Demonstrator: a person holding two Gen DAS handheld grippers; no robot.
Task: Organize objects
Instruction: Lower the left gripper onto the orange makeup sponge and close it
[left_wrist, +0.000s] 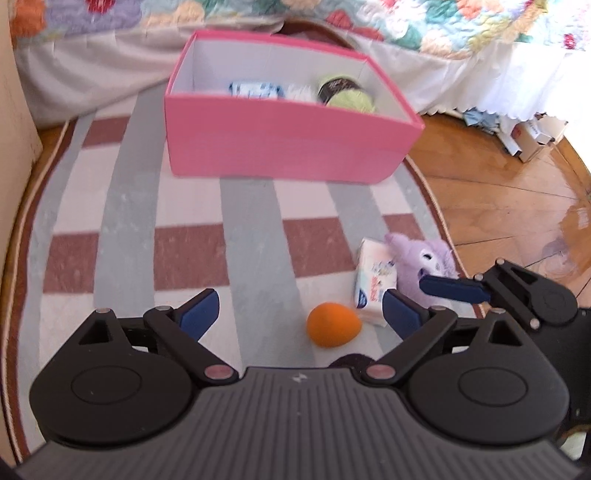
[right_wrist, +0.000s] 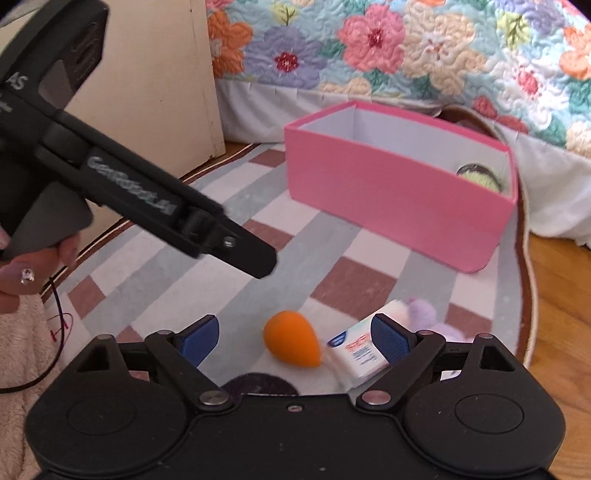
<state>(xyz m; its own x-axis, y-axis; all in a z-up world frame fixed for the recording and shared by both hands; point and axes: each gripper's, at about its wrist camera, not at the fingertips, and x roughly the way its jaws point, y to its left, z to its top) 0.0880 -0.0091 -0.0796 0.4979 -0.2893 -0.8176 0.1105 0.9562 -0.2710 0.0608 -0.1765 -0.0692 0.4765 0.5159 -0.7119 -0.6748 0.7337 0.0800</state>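
A pink box (left_wrist: 280, 147) (right_wrist: 391, 199) stands on the striped rug and holds a blue-white packet (left_wrist: 255, 90), something white and fluffy, and a green yarn ball (left_wrist: 347, 96) (right_wrist: 480, 177). On the rug lie an orange egg-shaped sponge (left_wrist: 332, 324) (right_wrist: 293, 343), a white tissue pack (left_wrist: 375, 282) (right_wrist: 358, 356) and a purple plush toy (left_wrist: 424, 266) (right_wrist: 436, 317). My left gripper (left_wrist: 301, 317) is open and empty above the rug, the sponge between its fingers' span. My right gripper (right_wrist: 295, 336) is open and empty, low over the sponge and tissue pack; one of its fingers (left_wrist: 454, 288) shows by the plush.
A bed with a floral quilt (right_wrist: 406, 55) runs behind the box. A beige cabinet side (right_wrist: 159, 92) stands at the left. Wooden floor (left_wrist: 498, 192) lies right of the rug, with small boxes (left_wrist: 528, 136) under the bed edge. The left gripper's body (right_wrist: 129, 184) crosses the right wrist view.
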